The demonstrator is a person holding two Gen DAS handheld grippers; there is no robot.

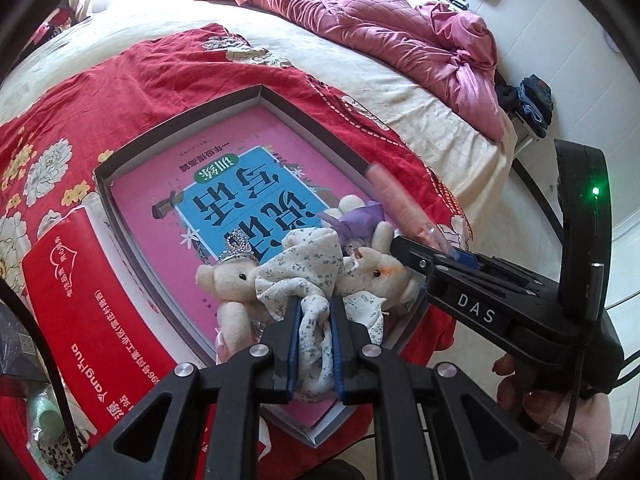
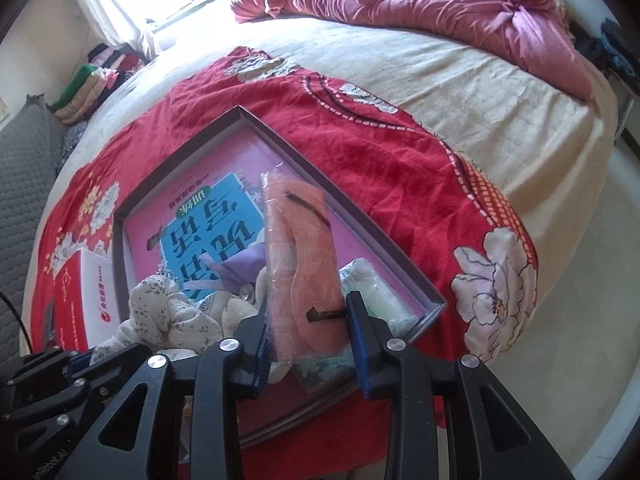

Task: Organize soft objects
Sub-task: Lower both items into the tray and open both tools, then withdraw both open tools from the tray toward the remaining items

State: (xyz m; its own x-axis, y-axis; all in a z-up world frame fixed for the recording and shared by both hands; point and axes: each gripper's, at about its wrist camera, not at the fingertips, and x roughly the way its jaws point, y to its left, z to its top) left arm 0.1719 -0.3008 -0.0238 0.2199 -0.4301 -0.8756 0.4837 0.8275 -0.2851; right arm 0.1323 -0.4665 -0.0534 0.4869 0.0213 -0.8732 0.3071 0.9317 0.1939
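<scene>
A shallow dark-rimmed box (image 1: 256, 94) (image 2: 240, 110) lies on a red flowered cloth and holds a pink and blue book (image 1: 224, 184) (image 2: 208, 216). My left gripper (image 1: 316, 308) is shut on a white floral cloth (image 1: 312, 276) (image 2: 160, 312), over two cream plush toys (image 1: 232, 280) and a purple item (image 1: 360, 216) (image 2: 236, 270) at the box's near end. My right gripper (image 2: 306, 312) (image 1: 420, 256) is shut on an orange pack in clear wrap (image 2: 300, 240) (image 1: 396, 196), held above the box's near right side. White packets (image 2: 364, 276) lie under it.
A red and white carton (image 1: 80, 304) (image 2: 80, 300) sits left of the box. A crumpled pink quilt (image 1: 380, 20) (image 2: 460, 4) lies across the far side of the cream bed (image 1: 420, 120). Folded clothes (image 2: 96, 80) are stacked far left. The bed edge and floor are at right.
</scene>
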